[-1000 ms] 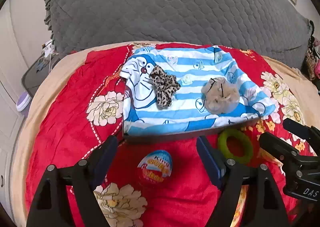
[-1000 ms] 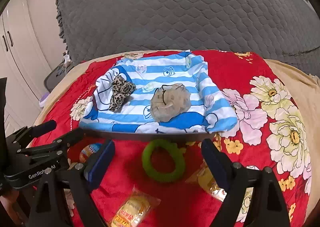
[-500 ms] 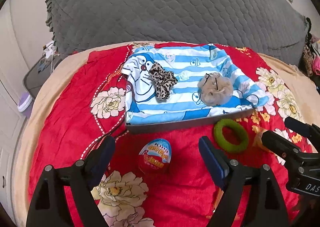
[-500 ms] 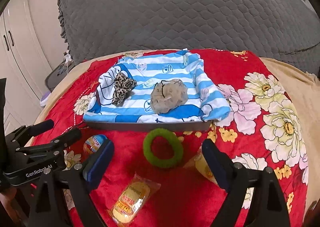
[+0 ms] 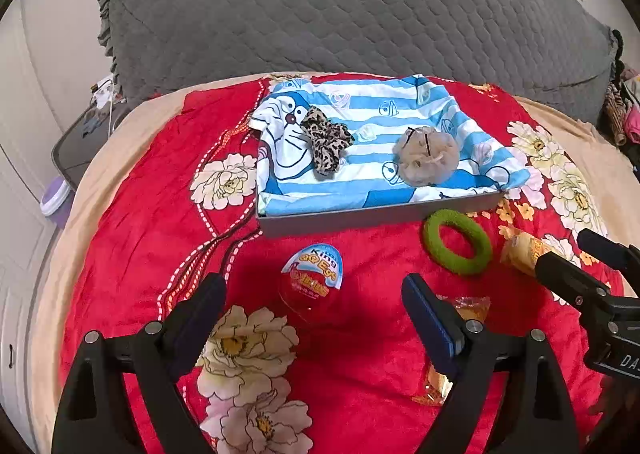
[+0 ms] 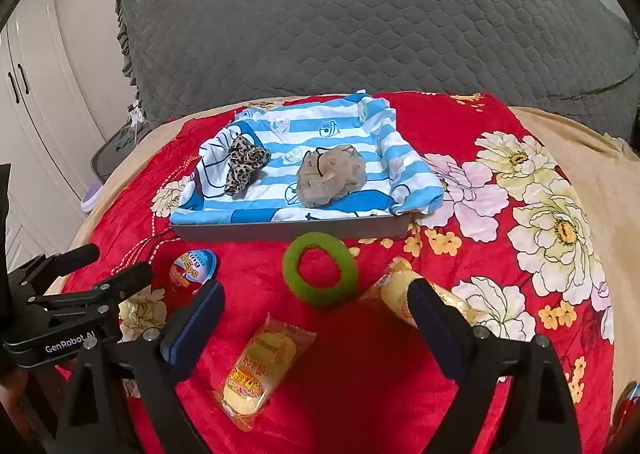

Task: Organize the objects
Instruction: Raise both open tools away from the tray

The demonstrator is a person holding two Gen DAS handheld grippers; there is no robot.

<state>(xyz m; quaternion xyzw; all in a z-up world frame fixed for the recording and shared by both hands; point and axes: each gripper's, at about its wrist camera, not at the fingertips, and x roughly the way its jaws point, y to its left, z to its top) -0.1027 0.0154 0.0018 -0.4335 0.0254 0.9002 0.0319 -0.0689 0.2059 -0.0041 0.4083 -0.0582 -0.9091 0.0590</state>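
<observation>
Two black hand-held grippers hover above a bed covered by a plush red blanket (image 5: 360, 354) printed with large cream flowers. The left gripper (image 5: 314, 302) has its blue-padded jaws spread wide, having just been opening, with nothing pinched; a glossy egg-shaped toy (image 5: 312, 278) in red, white and blue wrapping lies on the blanket in the gap between them, untouched. The right gripper (image 6: 316, 308) is likewise spread and has just been opening, gripping nothing. Ahead of it lies a fuzzy green ring (image 6: 320, 270), a crinkly clear-wrapped yellow snack cake (image 6: 260, 366) sits near its left finger, and a second yellow packet (image 6: 396, 290) is partly hidden behind its right finger. Farther back rests a shallow rectangular grey tray (image 5: 380, 214), lined with a soft blue-and-white striped cartoon cloth (image 5: 384, 122). On the cloth lie a crumpled leopard-print scrunchie (image 5: 326, 144) and, well apart, a rounded beige gauzy bundle (image 5: 426, 160). A grey quilted headboard (image 5: 340, 6) rises behind.
</observation>
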